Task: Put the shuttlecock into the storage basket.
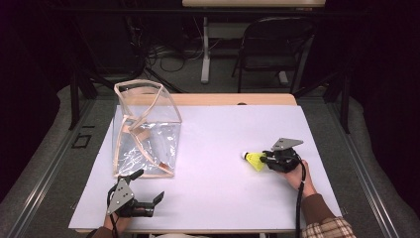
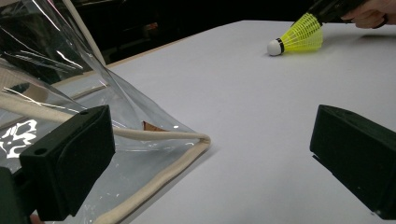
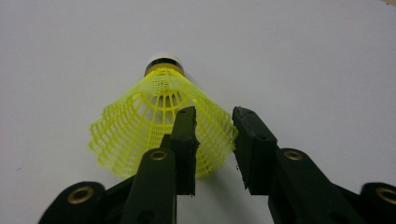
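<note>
Pinching the skirt rim of the yellow mesh plastic shuttlecock (image 3: 161, 123) near the worktop's right edge with our right gripper (image 3: 214, 119), left gripper (image 1: 147, 186) spread beside the clear plastic bag (image 1: 146, 126), we judge carrying it bagward comes next.

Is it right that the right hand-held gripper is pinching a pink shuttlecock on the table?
Not quite: the shuttlecock is yellow, not pink, as the right gripper view shows. The right hand-held gripper does pinch its skirt on the table.
</note>
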`<move>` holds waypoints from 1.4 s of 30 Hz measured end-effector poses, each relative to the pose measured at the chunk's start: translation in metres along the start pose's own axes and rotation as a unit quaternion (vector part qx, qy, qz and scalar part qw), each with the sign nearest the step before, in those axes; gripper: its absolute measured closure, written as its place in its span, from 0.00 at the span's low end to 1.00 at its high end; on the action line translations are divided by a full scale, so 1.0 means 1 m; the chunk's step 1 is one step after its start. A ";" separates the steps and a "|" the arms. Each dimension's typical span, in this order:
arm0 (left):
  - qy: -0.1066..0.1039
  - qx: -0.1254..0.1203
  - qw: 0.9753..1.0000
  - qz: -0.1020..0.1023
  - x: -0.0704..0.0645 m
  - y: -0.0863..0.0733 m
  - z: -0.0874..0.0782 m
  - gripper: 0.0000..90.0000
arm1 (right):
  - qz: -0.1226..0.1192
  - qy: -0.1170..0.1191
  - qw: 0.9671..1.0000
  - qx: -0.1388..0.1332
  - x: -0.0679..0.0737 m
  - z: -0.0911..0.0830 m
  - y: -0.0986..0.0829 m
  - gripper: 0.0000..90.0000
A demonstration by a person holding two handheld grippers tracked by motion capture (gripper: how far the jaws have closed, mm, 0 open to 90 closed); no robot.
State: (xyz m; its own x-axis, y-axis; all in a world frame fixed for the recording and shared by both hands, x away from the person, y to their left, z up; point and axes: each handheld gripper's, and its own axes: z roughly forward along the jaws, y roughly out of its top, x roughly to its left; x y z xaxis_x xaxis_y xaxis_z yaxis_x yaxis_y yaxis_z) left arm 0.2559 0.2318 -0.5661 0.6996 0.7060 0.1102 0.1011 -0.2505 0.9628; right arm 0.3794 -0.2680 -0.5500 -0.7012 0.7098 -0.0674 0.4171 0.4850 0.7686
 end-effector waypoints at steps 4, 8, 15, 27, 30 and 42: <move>-0.001 0.001 1.000 0.001 0.000 0.000 0.000 0.00 | 0.004 -0.001 1.000 0.000 -0.001 0.000 -0.001 0.84; -0.001 0.002 1.000 0.001 0.000 0.000 0.000 0.00 | 0.008 -0.004 1.000 0.001 -0.001 0.001 -0.001 0.88; 0.001 0.003 1.000 0.001 0.000 0.000 0.000 0.00 | 0.007 -0.005 1.000 0.005 0.000 0.001 -0.002 0.93; 0.001 0.004 1.000 0.002 0.000 0.000 0.000 0.00 | -0.006 0.008 1.000 0.004 0.000 -0.001 -0.002 0.99; 0.001 0.004 1.000 0.002 0.000 0.000 0.000 0.00 | -0.011 0.012 1.000 0.003 0.001 -0.001 -0.002 1.00; 0.001 0.004 1.000 0.002 0.000 0.000 0.000 0.00 | -0.027 0.021 0.999 -0.009 0.003 -0.009 0.002 1.00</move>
State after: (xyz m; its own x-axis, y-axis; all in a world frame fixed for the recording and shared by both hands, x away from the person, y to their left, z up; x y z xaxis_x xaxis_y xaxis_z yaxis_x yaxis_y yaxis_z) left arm 0.2559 0.2316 -0.5663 0.6980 0.7069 0.1143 0.1043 -0.2582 0.9604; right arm 0.3730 -0.2694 -0.5428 -0.7463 0.6604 -0.0831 0.3679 0.5134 0.7753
